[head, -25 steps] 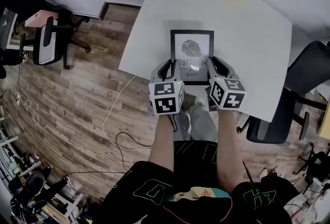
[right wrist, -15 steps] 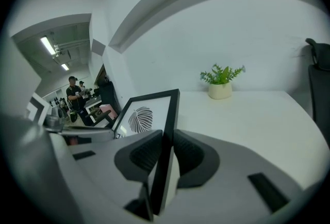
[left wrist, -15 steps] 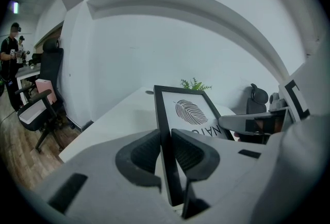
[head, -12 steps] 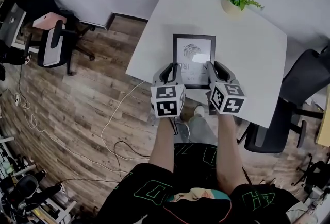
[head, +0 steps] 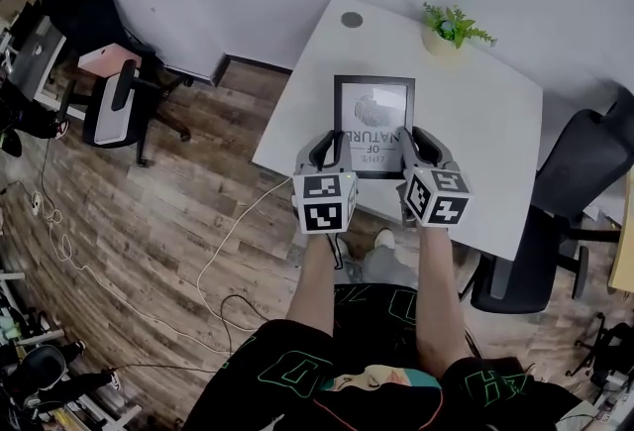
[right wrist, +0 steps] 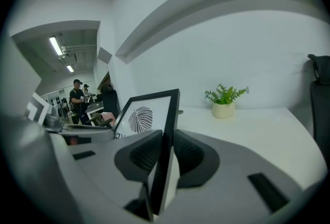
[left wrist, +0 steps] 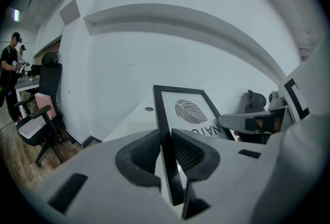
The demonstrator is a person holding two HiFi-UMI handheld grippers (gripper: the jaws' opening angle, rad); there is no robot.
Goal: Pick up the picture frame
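Over the table's (head: pixel 495 122) near edge, left gripper (head: pixel 330 144) and right gripper (head: pixel 416 140) each pinch one side of the picture frame (head: pixel 373 112); lifting both evenly should keep it level.

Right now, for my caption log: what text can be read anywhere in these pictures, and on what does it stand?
"NATURE": inside the picture frame, under its leaf drawing.
"OF": the line below that.
A third, smaller line below: too blurred to read.
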